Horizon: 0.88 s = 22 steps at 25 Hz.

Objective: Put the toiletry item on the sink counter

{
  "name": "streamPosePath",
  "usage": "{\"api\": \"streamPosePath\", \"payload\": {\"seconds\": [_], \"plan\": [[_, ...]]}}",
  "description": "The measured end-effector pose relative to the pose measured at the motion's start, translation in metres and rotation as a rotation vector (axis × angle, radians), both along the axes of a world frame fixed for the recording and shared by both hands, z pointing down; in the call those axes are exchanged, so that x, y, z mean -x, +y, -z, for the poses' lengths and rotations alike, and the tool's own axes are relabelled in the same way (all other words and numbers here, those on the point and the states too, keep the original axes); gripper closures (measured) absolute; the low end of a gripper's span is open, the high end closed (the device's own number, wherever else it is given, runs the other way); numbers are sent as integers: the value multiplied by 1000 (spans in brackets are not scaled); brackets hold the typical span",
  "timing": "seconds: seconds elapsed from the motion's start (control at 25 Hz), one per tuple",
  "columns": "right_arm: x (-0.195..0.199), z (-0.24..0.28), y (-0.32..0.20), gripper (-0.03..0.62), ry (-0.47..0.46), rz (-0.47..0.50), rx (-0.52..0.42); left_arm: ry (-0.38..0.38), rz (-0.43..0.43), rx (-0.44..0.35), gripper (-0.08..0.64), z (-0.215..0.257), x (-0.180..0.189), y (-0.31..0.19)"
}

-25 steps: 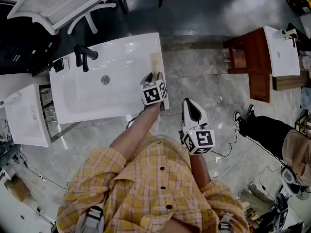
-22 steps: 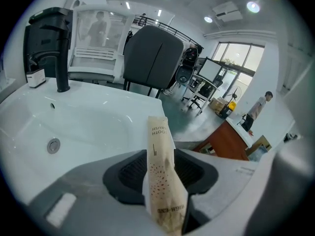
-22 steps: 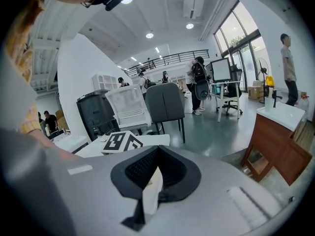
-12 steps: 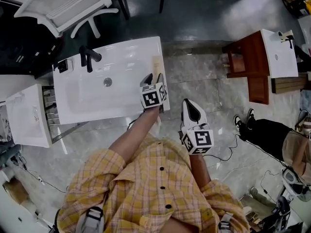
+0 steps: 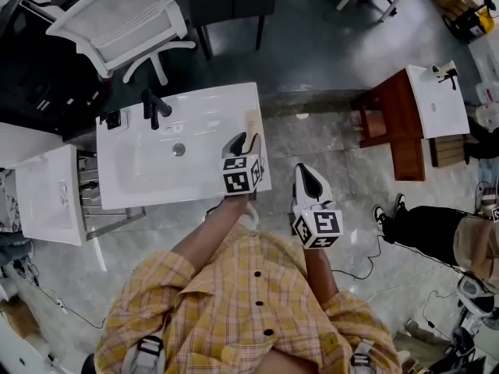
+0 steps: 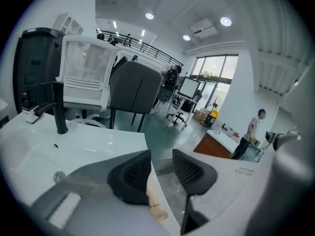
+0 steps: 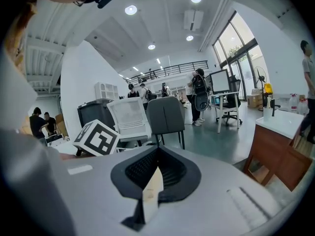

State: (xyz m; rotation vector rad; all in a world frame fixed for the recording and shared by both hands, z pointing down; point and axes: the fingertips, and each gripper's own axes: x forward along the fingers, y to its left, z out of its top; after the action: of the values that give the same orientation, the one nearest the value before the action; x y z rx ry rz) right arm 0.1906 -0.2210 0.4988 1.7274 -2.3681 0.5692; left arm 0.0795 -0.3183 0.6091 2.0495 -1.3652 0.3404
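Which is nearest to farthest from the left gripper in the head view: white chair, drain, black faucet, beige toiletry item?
1. Beige toiletry item, on the counter at its right edge.
2. Drain, to the gripper's left.
3. Black faucet, farther left, at the back.
4. White chair, beyond the counter.
The left gripper is closing its fingers, the item between them, unpressed.

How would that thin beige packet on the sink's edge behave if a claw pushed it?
The beige packet looks flat and thin, so it probably slides rather than rolls, easily on the glossy sink counter. It lies by the rim, so a push might send it off. It seems light.
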Motion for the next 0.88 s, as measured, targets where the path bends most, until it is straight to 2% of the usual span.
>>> {"api": "streamPosePath", "payload": {"seconds": [0.32,0.44,0.88], "plan": [[1,30,1,591,-23,-4,-64,72,-21,-89,529,58,8,20],[3,39,3,591,-32,-2,-85,61,-31,-139,560,73,13,27],[16,63,9,592,-48,19,-148,-27,-91,-326,560,132,26,59]]}}
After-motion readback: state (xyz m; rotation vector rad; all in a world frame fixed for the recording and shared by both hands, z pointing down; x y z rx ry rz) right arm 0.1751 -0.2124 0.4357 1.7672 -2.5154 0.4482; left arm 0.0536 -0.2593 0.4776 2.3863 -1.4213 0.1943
